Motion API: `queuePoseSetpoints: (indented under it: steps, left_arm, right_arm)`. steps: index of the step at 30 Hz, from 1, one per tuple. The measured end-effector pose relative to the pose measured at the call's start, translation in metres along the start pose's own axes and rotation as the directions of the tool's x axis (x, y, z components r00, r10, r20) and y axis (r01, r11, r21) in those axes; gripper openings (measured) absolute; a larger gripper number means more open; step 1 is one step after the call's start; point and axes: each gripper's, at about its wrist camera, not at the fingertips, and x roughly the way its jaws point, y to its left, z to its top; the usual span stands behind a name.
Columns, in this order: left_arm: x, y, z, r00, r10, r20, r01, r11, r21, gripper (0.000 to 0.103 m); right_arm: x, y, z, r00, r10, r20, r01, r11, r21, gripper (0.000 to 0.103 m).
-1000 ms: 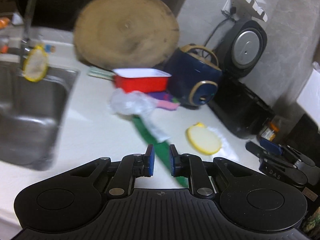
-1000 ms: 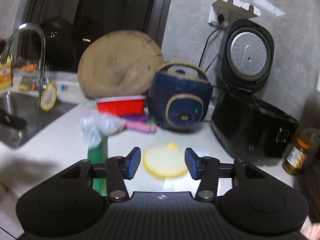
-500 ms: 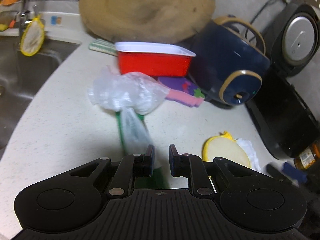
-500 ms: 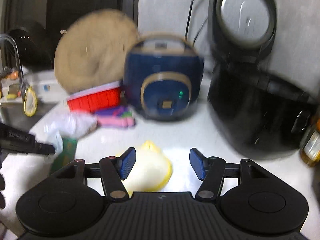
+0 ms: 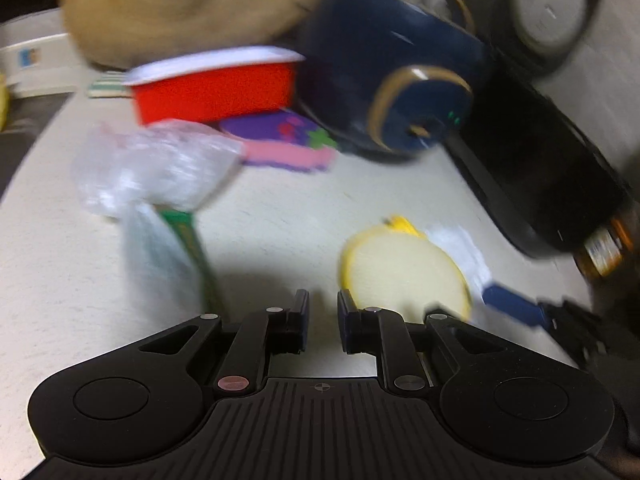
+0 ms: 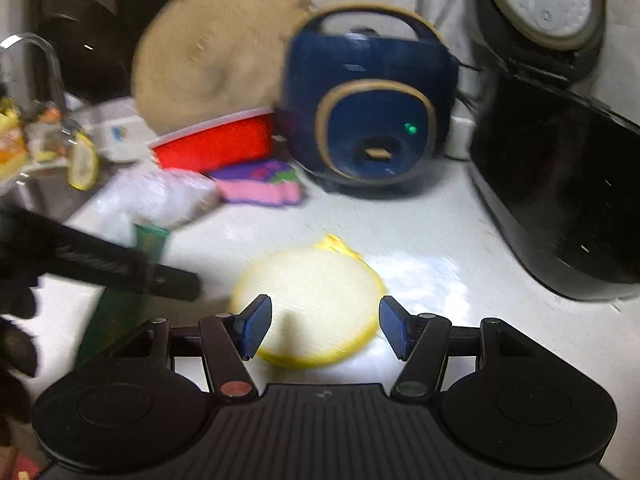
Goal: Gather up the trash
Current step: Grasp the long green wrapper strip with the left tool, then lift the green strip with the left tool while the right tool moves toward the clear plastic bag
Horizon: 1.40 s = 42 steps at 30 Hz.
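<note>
- Both views motion-blurred; the left claw (image 5: 322, 316) and right claw (image 6: 325, 326) are the only sharp parts.
- Dim indoor light from overhead, white glare on the table (image 6: 424, 276) beside the yellow pad (image 6: 312, 304).
- Soft claw shadows fall on table and pad.
- Fisheye bends the edges; corners go dark.

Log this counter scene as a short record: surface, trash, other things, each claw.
surface: counter
trash: plastic bag over a green wrapper
other: yellow pad, red tub, blue cooker
left claw: narrow gap, nothing in it
right claw: open, just been opening, above the pad
</note>
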Motion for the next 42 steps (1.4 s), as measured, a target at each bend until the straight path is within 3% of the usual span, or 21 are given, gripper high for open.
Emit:
queuePoseSetpoints:
  steps: [5, 10, 16, 19, 21, 25, 28, 31, 35, 38, 40, 42]
  left_arm:
    - [-0.023, 0.026, 0.009, 0.997, 0.052, 0.059, -0.046, 0.994, -0.098, 0.018]
    - [-0.043, 0.048, 0.010, 0.992, 0.095, 0.082, -0.083, 0.987, -0.139, 0.018]
    - [-0.065, 0.074, 0.009, 0.982, 0.145, 0.125, -0.116, 0.970, -0.212, 0.018]
    - [-0.070, 0.081, 0.003, 0.984, 0.137, 0.114, -0.111, 0.970, -0.216, 0.018]
    - [-0.071, 0.086, -0.002, 0.986, 0.130, 0.105, -0.104, 0.969, -0.224, 0.018]
    - [-0.073, 0.096, -0.011, 0.984, 0.140, 0.107, -0.107, 0.958, -0.265, 0.018]
    - [-0.076, 0.098, -0.013, 0.983, 0.141, 0.116, -0.105, 0.956, -0.274, 0.018]
    - [-0.079, 0.095, -0.015, 0.984, 0.129, 0.121, -0.094, 0.961, -0.262, 0.018]
    - [-0.082, 0.095, -0.017, 0.983, 0.142, 0.120, -0.106, 0.958, -0.268, 0.018]
    - [-0.080, 0.098, -0.019, 0.982, 0.157, 0.103, -0.121, 0.949, -0.292, 0.018]
    - [-0.077, 0.095, -0.019, 0.988, 0.127, 0.087, -0.100, 0.958, -0.269, 0.018]
    - [-0.074, 0.081, -0.019, 0.993, 0.077, 0.088, -0.060, 0.982, -0.181, 0.018]
  right_arm:
    - [-0.001, 0.026, -0.002, 0.990, 0.143, -0.018, -0.143, 0.989, -0.040, 0.063]
    - [0.003, 0.058, -0.009, 0.965, 0.253, -0.072, -0.257, 0.965, -0.054, 0.063]
    - [0.004, 0.089, -0.009, 0.932, 0.337, -0.130, -0.350, 0.932, -0.094, 0.057]
    - [0.005, 0.099, -0.008, 0.907, 0.389, -0.160, -0.403, 0.912, -0.068, 0.057]
    - [0.004, 0.104, -0.009, 0.902, 0.400, -0.165, -0.416, 0.906, -0.080, 0.057]
    - [-0.003, 0.104, -0.004, 0.939, 0.328, -0.108, -0.341, 0.928, -0.149, 0.057]
    - [-0.009, 0.084, 0.004, 0.975, 0.219, -0.038, -0.222, 0.963, -0.153, 0.057]
    - [-0.012, 0.052, 0.009, 0.997, 0.080, 0.006, -0.078, 0.991, -0.113, 0.057]
    - [-0.009, 0.011, 0.008, 0.999, -0.048, 0.015, 0.048, 0.999, -0.022, 0.057]
    - [0.001, -0.011, 0.004, 0.996, -0.087, -0.012, 0.087, 0.996, 0.033, 0.057]
    - [0.005, -0.016, 0.002, 0.995, -0.093, -0.023, 0.094, 0.995, 0.038, 0.057]
    - [0.009, -0.013, -0.001, 0.995, -0.097, -0.027, 0.098, 0.995, 0.032, 0.057]
